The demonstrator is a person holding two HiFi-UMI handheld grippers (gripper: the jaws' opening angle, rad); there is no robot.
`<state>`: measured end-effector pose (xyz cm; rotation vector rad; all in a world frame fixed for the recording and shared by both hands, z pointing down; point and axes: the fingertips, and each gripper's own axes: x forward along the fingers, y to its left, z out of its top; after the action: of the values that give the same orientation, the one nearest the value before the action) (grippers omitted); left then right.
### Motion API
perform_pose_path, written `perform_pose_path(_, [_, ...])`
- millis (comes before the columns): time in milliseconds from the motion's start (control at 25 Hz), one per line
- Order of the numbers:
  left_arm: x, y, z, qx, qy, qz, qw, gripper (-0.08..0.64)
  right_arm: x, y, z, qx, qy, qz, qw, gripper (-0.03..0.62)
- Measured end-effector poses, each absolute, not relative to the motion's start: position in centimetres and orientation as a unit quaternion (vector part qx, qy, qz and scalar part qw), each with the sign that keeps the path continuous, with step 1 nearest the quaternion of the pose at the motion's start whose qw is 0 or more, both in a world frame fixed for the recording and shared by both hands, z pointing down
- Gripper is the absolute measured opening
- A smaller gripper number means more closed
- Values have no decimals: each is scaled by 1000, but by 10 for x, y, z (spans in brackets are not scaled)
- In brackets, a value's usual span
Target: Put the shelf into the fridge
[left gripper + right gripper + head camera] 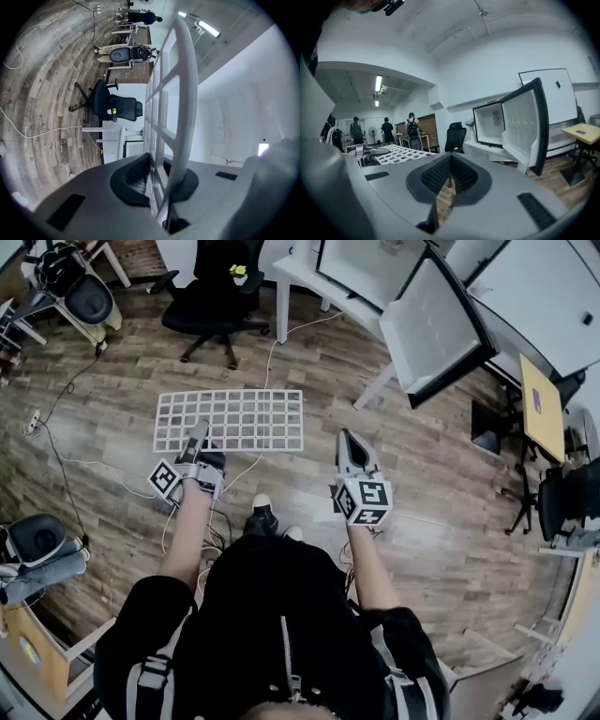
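Precariously, the left gripper [198, 435] pinches the shelf [230, 418] edge (right gripper [349, 442] clenched, empty). Tilting, it could clip the fridge door [436, 329].

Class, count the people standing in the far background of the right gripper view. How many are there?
3 people: one at far left, one in the middle, one on the right. Others may be hidden.

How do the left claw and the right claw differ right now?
The left claw is shut on the near edge of the white grid shelf; the right claw is shut on nothing. The left claw touches the shelf; the right claw hangs apart, to its right. Each bears a marker cube.
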<state>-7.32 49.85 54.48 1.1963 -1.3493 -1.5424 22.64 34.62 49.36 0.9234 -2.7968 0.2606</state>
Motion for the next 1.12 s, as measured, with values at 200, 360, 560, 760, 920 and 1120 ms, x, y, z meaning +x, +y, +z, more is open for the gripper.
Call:
perform_pose_path(200, [-93, 478, 542, 476, -517, -605, 374, 40, 210, 332, 495, 313, -940, 97, 92, 5])
perform_pose_path(360, [-113, 452, 538, 483, -511, -604, 376, 40, 191, 312, 490, 318, -939, 97, 92, 5])
perform_pose_path(560, [-132, 435, 538, 489, -496, -606, 383, 40, 172, 304, 486, 326, -937, 90, 90, 5])
perform_pose_path(760, [-150, 422, 537, 498, -491, -599, 389, 40, 154, 298, 486, 333, -934, 91, 88, 5])
perform_pose_path(920, [-160, 411, 539, 499, -488, -597, 395, 40, 140, 291, 488, 335, -933, 92, 93, 5])
perform_pose_path(1120, [-171, 395, 539, 501, -485, -594, 401, 40, 124, 280, 488, 335, -933, 92, 92, 5])
